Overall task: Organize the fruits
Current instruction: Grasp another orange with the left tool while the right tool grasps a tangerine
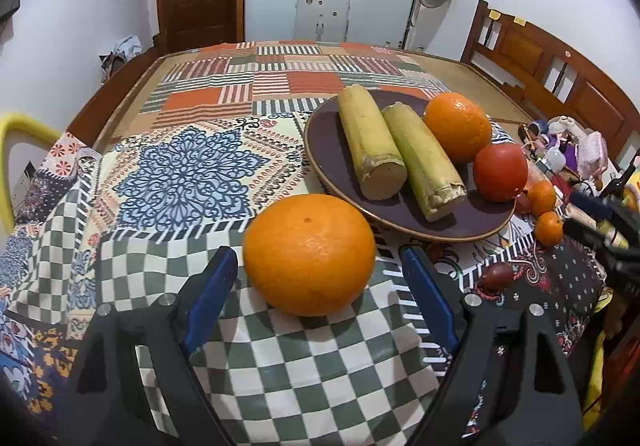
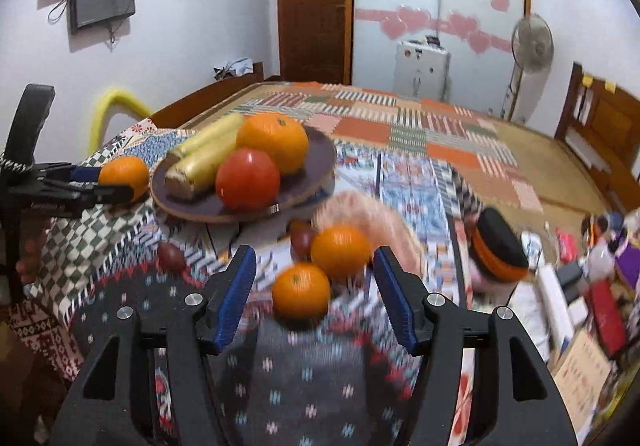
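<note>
**Orange fruit between open tools, plate half filled**

Orange is the colour we meet first: a large orange (image 1: 309,254) sits on the green-checked part of the patchwork cloth (image 1: 192,174) that covers the surface, and our left tool (image 1: 316,278) is levelled at it from close by. Its blue-padded fingers (image 1: 210,298) are spread wide, one on each side of the fruit, and neither pad touches the peel. In the right wrist view the left tool (image 2: 100,182) comes in low and horizontal from the left edge, its tips beside that same orange (image 2: 124,176).

Just beyond the orange stands a dark plate (image 1: 328,142). On it lie two pale cut stalks (image 1: 374,144) side by side, a second orange (image 1: 458,126) and a red tomato (image 1: 500,172), all touching or nearly so.

Our right tool (image 2: 316,286) points forward and slightly down over the darker knitted cloth (image 2: 304,374), jaws wide and holding nothing. Between and just ahead of its fingers sit two small mandarins (image 2: 300,290) that touch each other, the farther one (image 2: 340,252) blurred. Two small dark-red fruits lie near them, one (image 2: 302,240) just behind the mandarins, the other (image 2: 171,257) off to the left. From the left wrist view the right tool (image 1: 616,238) enters at the right edge, close to the mandarins (image 1: 549,228).
</note>
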The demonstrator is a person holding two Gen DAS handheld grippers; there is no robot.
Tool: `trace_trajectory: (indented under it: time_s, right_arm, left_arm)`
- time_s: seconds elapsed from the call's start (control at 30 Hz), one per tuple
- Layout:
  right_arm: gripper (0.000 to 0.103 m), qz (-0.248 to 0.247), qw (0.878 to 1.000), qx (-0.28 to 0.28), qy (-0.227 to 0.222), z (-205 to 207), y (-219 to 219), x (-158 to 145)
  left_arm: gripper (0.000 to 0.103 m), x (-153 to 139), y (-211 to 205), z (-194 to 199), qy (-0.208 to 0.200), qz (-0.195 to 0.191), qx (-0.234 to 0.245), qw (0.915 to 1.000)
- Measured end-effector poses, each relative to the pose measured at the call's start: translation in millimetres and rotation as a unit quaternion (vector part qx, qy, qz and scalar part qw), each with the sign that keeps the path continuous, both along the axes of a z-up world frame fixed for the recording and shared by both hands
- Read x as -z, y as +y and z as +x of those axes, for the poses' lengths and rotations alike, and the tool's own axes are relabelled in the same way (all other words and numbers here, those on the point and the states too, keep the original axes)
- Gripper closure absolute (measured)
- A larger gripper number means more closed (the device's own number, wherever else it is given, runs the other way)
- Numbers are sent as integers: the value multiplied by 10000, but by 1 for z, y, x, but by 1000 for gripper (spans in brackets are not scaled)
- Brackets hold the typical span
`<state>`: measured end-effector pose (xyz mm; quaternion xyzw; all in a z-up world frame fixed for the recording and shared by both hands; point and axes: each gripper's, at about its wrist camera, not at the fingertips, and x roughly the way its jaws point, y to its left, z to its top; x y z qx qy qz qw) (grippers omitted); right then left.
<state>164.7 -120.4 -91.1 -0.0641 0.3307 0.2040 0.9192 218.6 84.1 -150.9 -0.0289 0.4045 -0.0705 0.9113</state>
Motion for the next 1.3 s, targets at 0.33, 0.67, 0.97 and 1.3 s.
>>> trace_trajectory:
  time_s: [0.33,0.67,0.97,1.3]
  right_arm:
    - [59,160,9995,-68,273,4,0,15]
    - [71,338,9987,-119,351,8,-3,17]
    - [71,480,9988,-62,57,6,-13,-6]
    - [71,395,9981,-52,-475,24,-7,-39]
  left_arm:
    - [34,-2,-5,3,-209,155,-151,9995]
    - [38,-3,6,-4,-186,-23,-159,9997]
    - [38,-31,1,-17,-540,48,-94,9985]
    - [38,-74,-19,-1,-1069,72,68,9942]
